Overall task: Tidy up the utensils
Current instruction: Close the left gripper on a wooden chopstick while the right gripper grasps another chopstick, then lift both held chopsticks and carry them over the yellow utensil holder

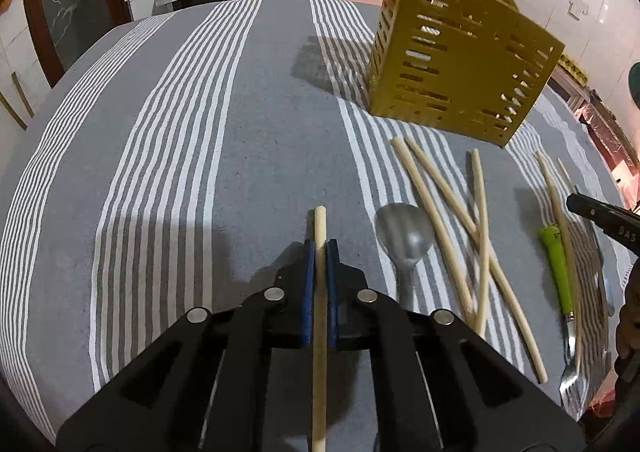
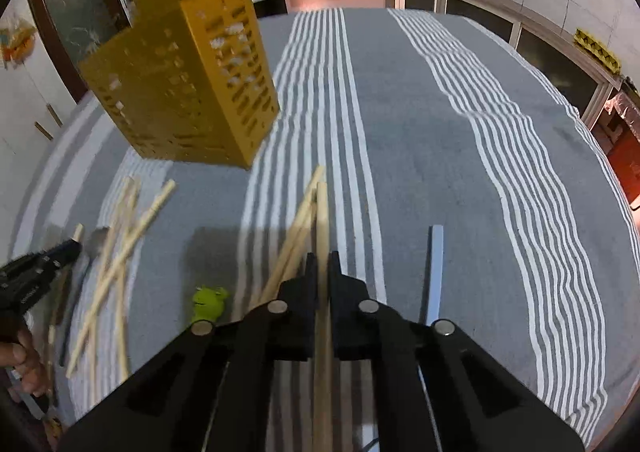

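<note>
Clamped in the left tool (image 1: 320, 248) is one chopstick (image 1: 319, 220); the right tool (image 2: 322, 264) pinches another (image 2: 322, 212). Ahead of both stands the yellow holder (image 1: 456, 64) on the desk (image 1: 248, 124), spoon (image 1: 404, 236) and loose sticks (image 1: 452, 220) between.

The striped cloth (image 1: 160, 180) lies bare across its left half and far edge in the left wrist view, open for passage. The gold holder (image 1: 460, 64) stands toward the far right, blocking that side. In front of it, loose chopsticks (image 1: 452, 228), a spoon (image 1: 404, 240) and a green-handled fork (image 1: 558, 272) clutter the near right. In the right wrist view, the cloth's right half (image 2: 500, 172) is clear but for a blue stick (image 2: 435, 272).
</note>
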A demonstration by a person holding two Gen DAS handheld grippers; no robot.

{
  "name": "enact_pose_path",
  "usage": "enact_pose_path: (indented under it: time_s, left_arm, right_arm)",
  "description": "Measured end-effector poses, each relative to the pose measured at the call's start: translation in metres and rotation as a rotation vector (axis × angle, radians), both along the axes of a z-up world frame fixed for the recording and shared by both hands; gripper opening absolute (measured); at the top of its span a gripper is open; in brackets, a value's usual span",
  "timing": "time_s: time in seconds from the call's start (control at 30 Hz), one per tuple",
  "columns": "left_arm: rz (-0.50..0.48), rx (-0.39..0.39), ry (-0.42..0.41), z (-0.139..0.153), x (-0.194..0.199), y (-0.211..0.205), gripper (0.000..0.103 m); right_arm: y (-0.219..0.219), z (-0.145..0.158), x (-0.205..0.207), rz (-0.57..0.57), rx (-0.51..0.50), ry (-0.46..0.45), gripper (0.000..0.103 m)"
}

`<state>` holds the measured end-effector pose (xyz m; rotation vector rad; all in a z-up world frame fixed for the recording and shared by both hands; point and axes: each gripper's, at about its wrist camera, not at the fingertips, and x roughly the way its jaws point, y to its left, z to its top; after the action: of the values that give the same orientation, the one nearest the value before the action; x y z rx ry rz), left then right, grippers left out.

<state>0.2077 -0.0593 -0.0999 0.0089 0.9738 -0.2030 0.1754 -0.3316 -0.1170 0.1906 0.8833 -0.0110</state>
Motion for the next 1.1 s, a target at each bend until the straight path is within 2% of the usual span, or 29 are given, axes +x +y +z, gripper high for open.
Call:
enact_pose_path:
  time_s: [0.2, 0.57, 0.9, 1.1]
  left_arm:
    - [-0.007, -0.007, -0.056, 0.020, -0.008, -0.001, 0.004]
    - [-0.002, -0.059, -0.200, 0.079, -0.024, 0.009, 0.005]
    - [-0.020, -0.102, -0.297, 0.111, -0.037, 0.011, 0.005]
    - [-0.035, -0.101, -0.356, 0.128, -0.040, 0.006, 0.004]
  right_arm:
    - [-0.001, 0.029, -0.015, 0.017, 0.034, -0.098, 0.006]
    - [-0.010, 0.090, -0.048, 0.026, 0.069, -0.331, 0.006]
    - [-0.010, 0.112, -0.060, 0.032, 0.059, -0.411, 0.006]
    - [-0.007, 0.130, -0.065, 0.044, 0.028, -0.473, 0.006]
